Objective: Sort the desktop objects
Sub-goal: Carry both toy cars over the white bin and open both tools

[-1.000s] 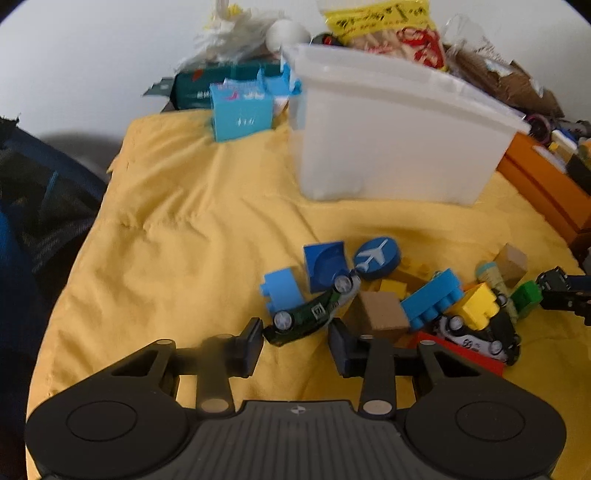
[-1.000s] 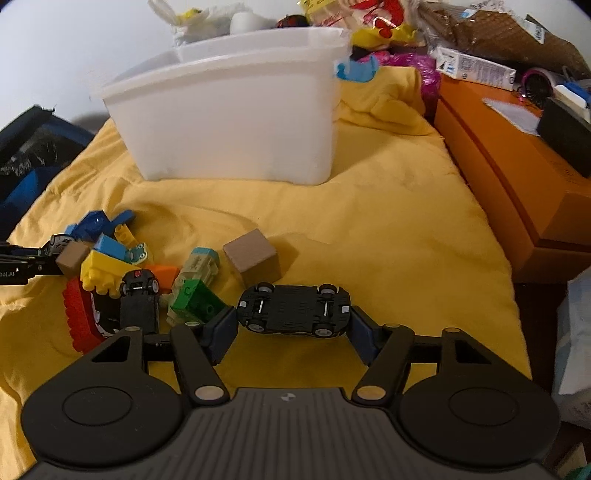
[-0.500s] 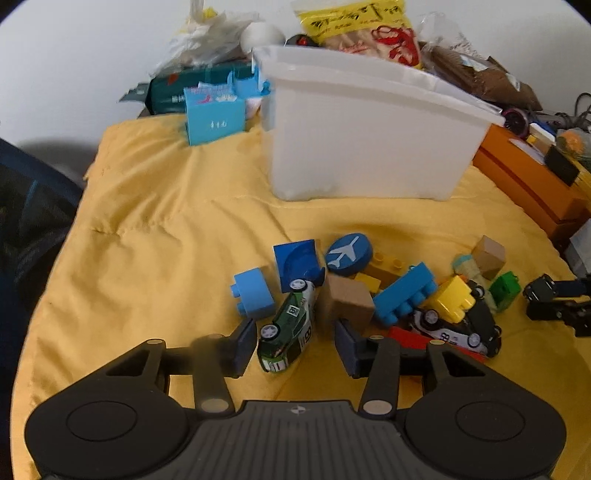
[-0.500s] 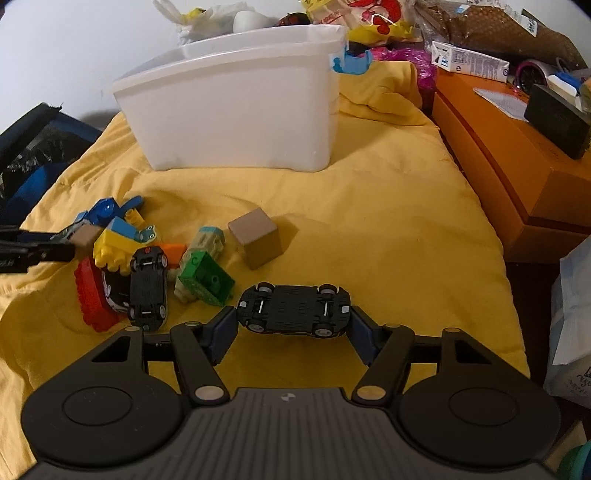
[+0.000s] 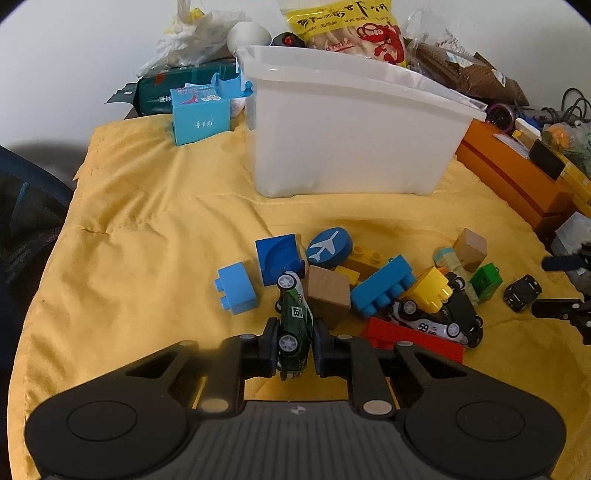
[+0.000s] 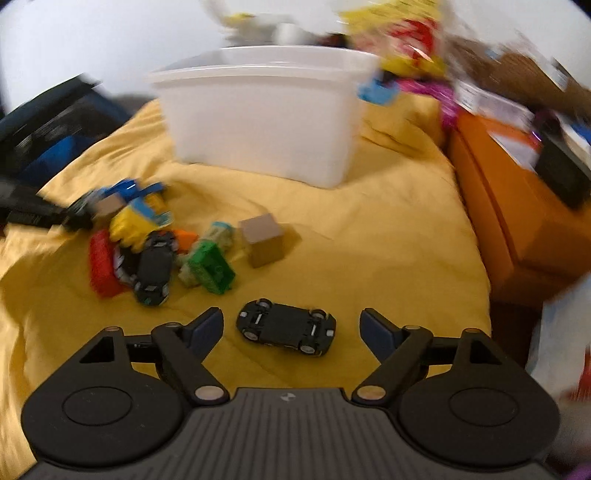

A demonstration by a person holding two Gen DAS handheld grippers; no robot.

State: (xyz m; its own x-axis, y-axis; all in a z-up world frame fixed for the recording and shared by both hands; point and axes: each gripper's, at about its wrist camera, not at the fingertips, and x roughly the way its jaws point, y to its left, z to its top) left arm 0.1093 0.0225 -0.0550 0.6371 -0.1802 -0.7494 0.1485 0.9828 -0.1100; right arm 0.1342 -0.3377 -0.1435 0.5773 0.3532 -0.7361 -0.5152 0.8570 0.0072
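My left gripper (image 5: 293, 341) is shut on a green toy car (image 5: 293, 317) numbered 18, which lies on its side between the pads, nose pointing away. Beyond it a pile of toys covers the yellow cloth: a brown cube (image 5: 328, 295), blue bricks (image 5: 382, 290), a white race car (image 5: 432, 323). My right gripper (image 6: 291, 325) has its jaws opening. An upside-down black toy car (image 6: 286, 326) lies loose on the cloth between them, clear of both pads. A white plastic bin (image 5: 354, 136) stands behind the pile.
An orange box (image 6: 517, 206) borders the cloth on the right. A light blue carton (image 5: 201, 114) and bags of snacks (image 5: 347, 29) crowd the back. A dark chair (image 5: 26, 206) sits left of the cloth. A green brick (image 6: 212, 267) and a second brown cube (image 6: 262, 240) lie near my right gripper.
My left gripper's jaws closed onto the green car, which turned to point away. My right gripper's jaws spread and let go of the black car, which now rests on the cloth.
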